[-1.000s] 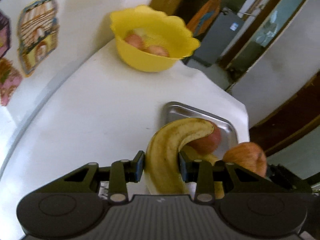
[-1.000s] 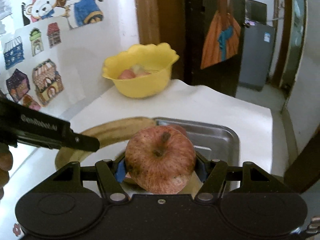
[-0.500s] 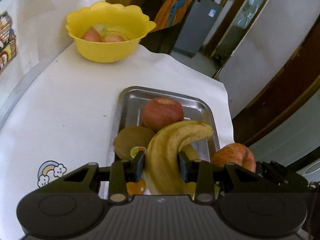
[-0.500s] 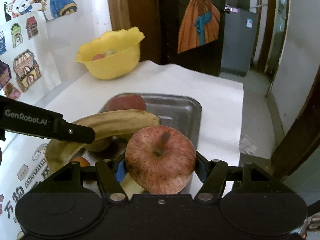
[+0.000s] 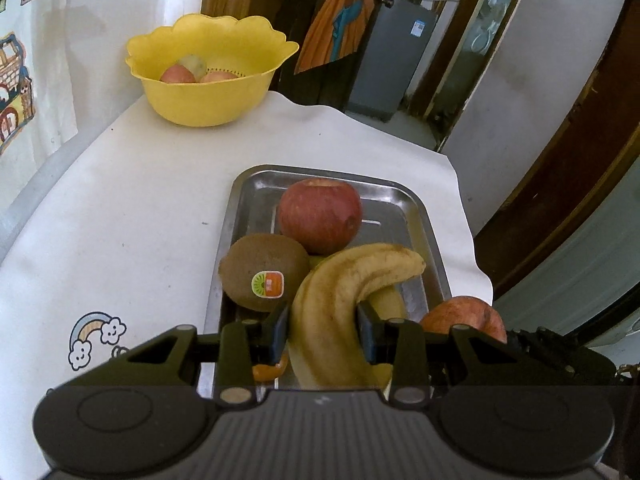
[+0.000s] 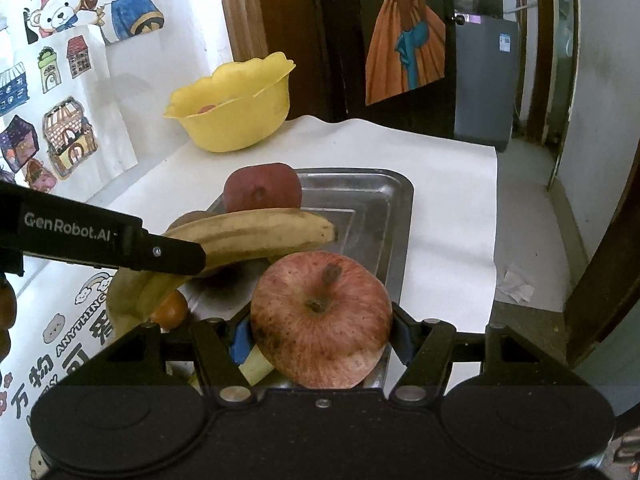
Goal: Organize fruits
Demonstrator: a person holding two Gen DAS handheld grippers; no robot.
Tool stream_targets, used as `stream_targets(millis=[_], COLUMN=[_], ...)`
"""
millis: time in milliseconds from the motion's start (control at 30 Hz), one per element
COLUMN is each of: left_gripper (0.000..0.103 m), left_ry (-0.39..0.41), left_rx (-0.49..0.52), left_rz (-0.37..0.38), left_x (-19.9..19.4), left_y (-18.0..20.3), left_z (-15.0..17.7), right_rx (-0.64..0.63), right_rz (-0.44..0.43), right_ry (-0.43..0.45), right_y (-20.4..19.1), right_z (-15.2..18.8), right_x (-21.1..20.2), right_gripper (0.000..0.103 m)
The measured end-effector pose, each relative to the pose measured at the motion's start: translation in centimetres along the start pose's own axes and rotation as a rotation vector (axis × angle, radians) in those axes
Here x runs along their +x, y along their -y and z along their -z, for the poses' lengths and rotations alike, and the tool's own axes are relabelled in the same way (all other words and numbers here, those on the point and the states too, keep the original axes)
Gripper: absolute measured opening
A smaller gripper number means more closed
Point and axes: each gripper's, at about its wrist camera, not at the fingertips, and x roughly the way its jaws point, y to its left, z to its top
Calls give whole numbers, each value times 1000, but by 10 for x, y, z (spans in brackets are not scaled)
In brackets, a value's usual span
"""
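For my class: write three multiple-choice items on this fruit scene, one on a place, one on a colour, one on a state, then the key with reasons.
1. Where is the kiwi?
A in the bowl
B in the tray
C on the floor

2. What colour is the bowl?
A yellow
B blue
C white

3. What does the right gripper hold?
A nothing
B a banana
C an apple

Key:
1 B, it lies in the metal tray beside a red apple.
2 A, its scalloped rim is yellow.
3 C, its pads press on the apple; the left gripper holds the banana.

Fruit partly hiding behind the tools

The banana [image 5: 332, 320] is covering an orange fruit [image 5: 270, 370] and a second banana; the fruits inside the yellow bowl [image 5: 208, 100] are staying too small to identify.
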Motion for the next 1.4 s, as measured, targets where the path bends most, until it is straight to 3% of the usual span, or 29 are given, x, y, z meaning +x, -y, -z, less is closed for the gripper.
stream_targets(millis=[267,600,733,833,967,1167,1400], left_gripper=[39,40,64,70,86,99,102], left_ry=[30,165,236,303,408,522,595], left_rx=[38,101,117,127,148,102,62], left_rz=[17,36,43,34,8,-21,-59], left_x=[1,-11,-24,-36,-61,-113,-173], left_y=[-2,-8,-9,-11,-15,-29,-42], left_z=[18,38,48,55,66,89,120], right_rx=[33,67,53,24,17,-23,-49], right_rz=[-21,-53,-58,-43,-33,-1,9], right_ry=[73,212,276,320,391,461,512], right_y=[0,-4,-8,-15,-24,-54,-90], right_z=[14,32,35,37,41,52,75], right_x=[-1,-7,-18,-28,-53,-105,-161], right_gripper=[67,76,85,90,97,101,102])
